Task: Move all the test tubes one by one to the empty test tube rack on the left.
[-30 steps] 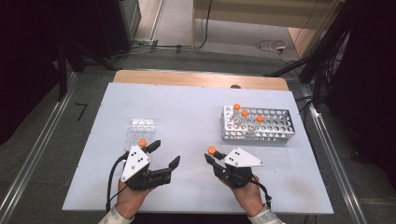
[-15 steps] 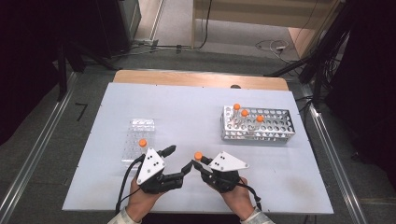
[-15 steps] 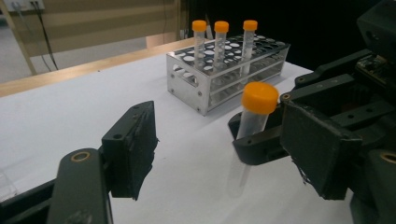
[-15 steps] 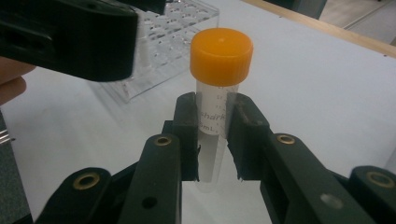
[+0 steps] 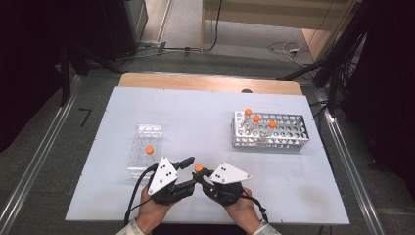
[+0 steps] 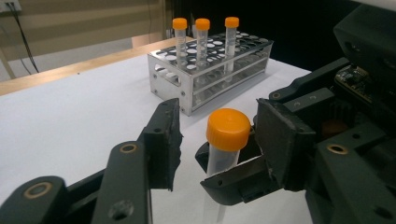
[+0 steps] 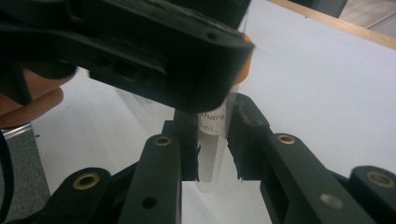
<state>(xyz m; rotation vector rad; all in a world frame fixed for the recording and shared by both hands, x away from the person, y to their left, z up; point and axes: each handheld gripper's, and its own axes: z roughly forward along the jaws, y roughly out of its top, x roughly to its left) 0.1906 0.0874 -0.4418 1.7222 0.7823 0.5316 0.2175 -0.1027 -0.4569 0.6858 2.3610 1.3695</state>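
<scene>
Holding the tube (image 7: 215, 140) between its two black jaws, your right gripper (image 5: 201, 172) is clenched on the clear body just under the printed label, and the tube stands nearly upright, its long axis running from the worktop (image 5: 205, 107) up to the orange cap (image 6: 228, 129). Your left gripper (image 5: 188, 169) is released: its jaws stand wide apart, one on each side of the cap, and neither pad touches it yet as far as I can tell. So the tube lies directly between the left jaws, at the height of the cap and upper body, while the right jaws grip lower down. I judge this to be a hand-over, and the left jaws need only to close where they are.

The tube is thin transparent plastic, smooth and round, so it may slip or turn if the squeeze is off centre; the cap is matt orange with a flat top. The jaw pads are dark and rough, with torn edges.

Farther out, a perforated metal rack (image 5: 288, 131) at the right side of the worktop carries three more capped tubes (image 5: 256, 122). A clear plastic rack (image 5: 145, 142) at the left holds one orange-capped tube (image 5: 149, 150), close to your left hand (image 5: 151, 210).
</scene>
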